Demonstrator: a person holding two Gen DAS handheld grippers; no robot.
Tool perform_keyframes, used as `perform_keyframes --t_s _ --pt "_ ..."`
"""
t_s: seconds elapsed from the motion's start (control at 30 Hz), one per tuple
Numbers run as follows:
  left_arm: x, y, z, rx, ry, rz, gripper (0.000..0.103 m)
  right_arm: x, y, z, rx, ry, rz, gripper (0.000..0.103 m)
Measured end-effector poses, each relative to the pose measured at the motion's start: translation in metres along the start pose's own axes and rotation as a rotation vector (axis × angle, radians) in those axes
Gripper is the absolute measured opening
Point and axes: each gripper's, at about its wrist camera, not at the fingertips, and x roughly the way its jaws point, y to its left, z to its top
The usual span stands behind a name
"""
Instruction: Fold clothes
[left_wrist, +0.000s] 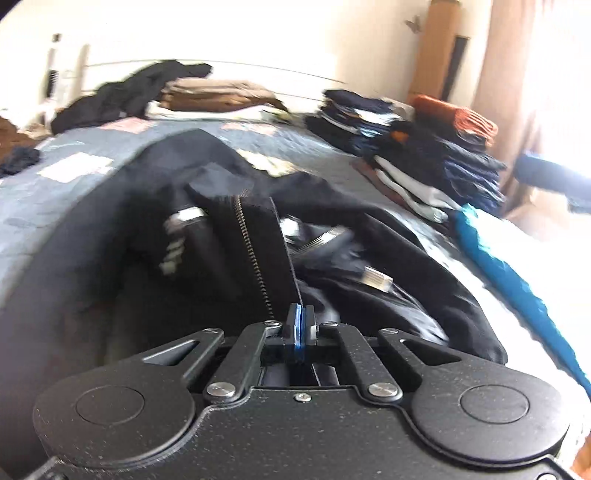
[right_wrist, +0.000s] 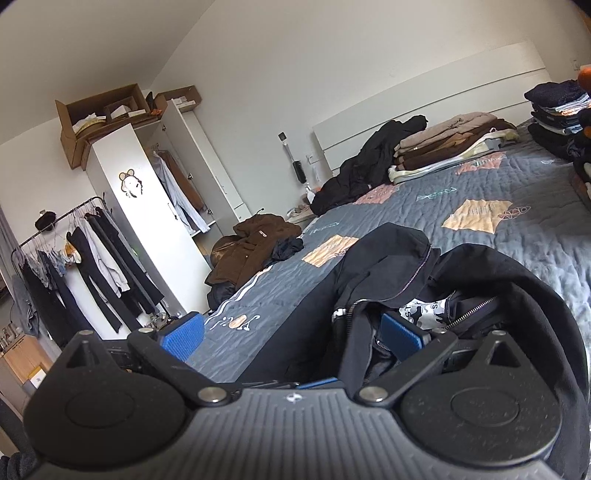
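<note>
My left gripper (left_wrist: 300, 325) has its fingers clamped on the zipper edge of the black zip jacket (left_wrist: 229, 236), pads pressed together on the fabric. My right gripper (right_wrist: 291, 336) has fingers spread wide, holding nothing, right pad over the jacket's open front. Jacket lies crumpled on the grey quilted bed (right_wrist: 517, 258). Folded stacks (left_wrist: 424, 155) sit along the far side.

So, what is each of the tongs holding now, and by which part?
The left tongs are shut on the black jacket, pinching its front edge beside the zipper. The right tongs are open and hold nothing.
</note>
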Motion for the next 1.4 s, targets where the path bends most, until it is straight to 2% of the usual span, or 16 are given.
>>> perform_keyframes --t_s 0.13,0.23,0.3,0.37,0.4,0.47,0.57,0.7,0.83,0.9,1.1,1.23,1.33,1.4 --pt "0.037 -0.012 -0.022 0.106 0.11 0.068 0.001 0.007 0.001 -0.004 -0.012 0.019 0.001 0.102" --pt "0.027 -0.008 -0.032 0.123 0.119 0.059 0.006 0.011 -0.002 -0.006 -0.002 0.026 -0.008 0.102" --pt "0.004 -0.003 -0.03 0.137 0.097 0.05 0.022 0.011 -0.003 -0.006 0.006 0.021 -0.01 0.102" --pt "-0.027 0.008 -0.024 0.171 0.043 0.059 0.059 0.012 -0.005 -0.005 0.014 0.015 -0.01 0.102" --pt "-0.043 0.016 -0.021 0.185 0.017 0.069 0.062 0.012 -0.006 -0.004 0.02 0.012 -0.009 0.102" --pt "-0.075 0.038 -0.016 0.19 -0.01 0.1 0.063 0.014 -0.006 -0.004 0.029 0.01 -0.004 0.102" --pt "-0.107 0.082 -0.012 0.124 0.028 0.153 0.063 0.02 -0.003 -0.006 0.035 0.023 0.021 0.102" --pt "-0.14 0.129 -0.028 0.04 0.074 0.271 0.063 0.036 0.013 -0.014 0.014 0.088 0.083 0.102" --pt "-0.159 0.153 -0.051 -0.034 0.121 0.323 0.063 0.06 0.041 -0.029 -0.062 0.178 0.116 0.102" --pt "-0.166 0.165 -0.062 -0.072 0.16 0.321 0.063 0.071 0.056 -0.04 -0.101 0.229 0.145 0.102" --pt "-0.171 0.196 -0.094 -0.159 0.289 0.227 0.063 0.094 0.098 -0.069 -0.227 0.363 0.224 0.102" --pt "-0.159 0.208 -0.108 -0.18 0.344 0.209 0.063 0.103 0.112 -0.074 -0.246 0.394 0.236 0.102" --pt "-0.147 0.216 -0.115 -0.202 0.372 0.189 0.072 0.109 0.117 -0.071 -0.246 0.394 0.245 0.102" --pt "-0.139 0.219 -0.118 -0.208 0.388 0.179 0.072 0.112 0.119 -0.069 -0.245 0.393 0.251 0.102"
